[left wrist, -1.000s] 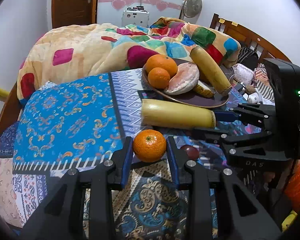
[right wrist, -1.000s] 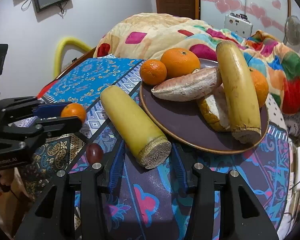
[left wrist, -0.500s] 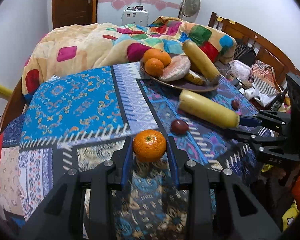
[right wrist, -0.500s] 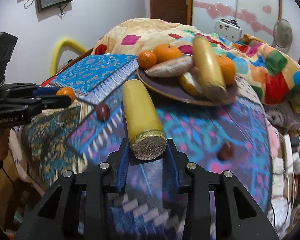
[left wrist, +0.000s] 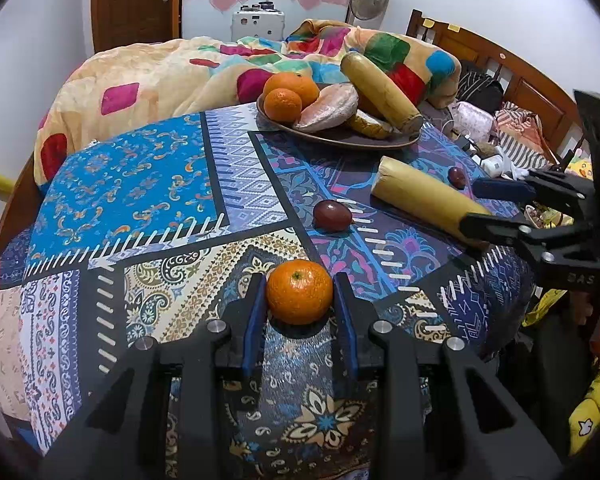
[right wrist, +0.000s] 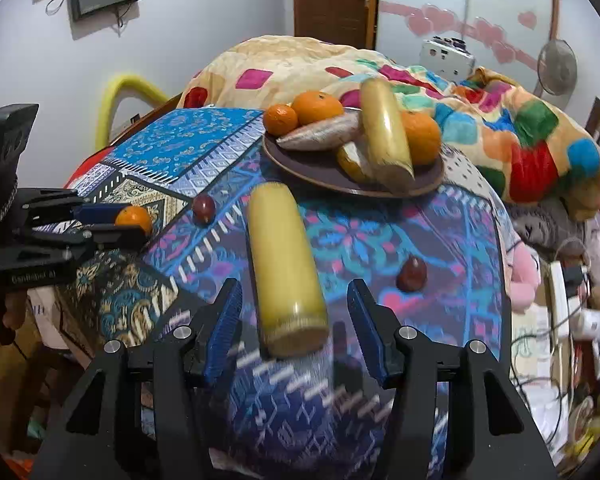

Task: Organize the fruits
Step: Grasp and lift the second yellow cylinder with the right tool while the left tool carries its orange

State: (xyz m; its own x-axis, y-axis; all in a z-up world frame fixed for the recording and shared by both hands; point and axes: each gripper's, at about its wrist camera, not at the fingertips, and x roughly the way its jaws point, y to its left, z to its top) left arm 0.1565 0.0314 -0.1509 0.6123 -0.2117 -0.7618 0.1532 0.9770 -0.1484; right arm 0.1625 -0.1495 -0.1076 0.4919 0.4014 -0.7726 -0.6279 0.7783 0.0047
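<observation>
My left gripper (left wrist: 300,300) is shut on a small orange (left wrist: 299,291) near the front edge of the patterned tablecloth; it also shows in the right wrist view (right wrist: 133,219). My right gripper (right wrist: 294,332) is open around the cut end of a long yellow fruit (right wrist: 282,264), which lies on the cloth and does not touch the pads; the fruit also shows in the left wrist view (left wrist: 424,200). A dark plate (left wrist: 340,138) at the back holds oranges, a pinkish fruit and another long yellow fruit.
Two small dark red fruits lie loose on the cloth (left wrist: 333,216) (left wrist: 457,177). A colourful blanket (left wrist: 160,76) lies behind the table. A wooden bed frame (left wrist: 500,64) and clutter stand to the right. The table edge drops off near both grippers.
Both grippers pulled back from the plate toward the table's front edge. The right gripper opened and let go of the long yellow fruit, which now lies on the cloth. The left keeps the orange.
</observation>
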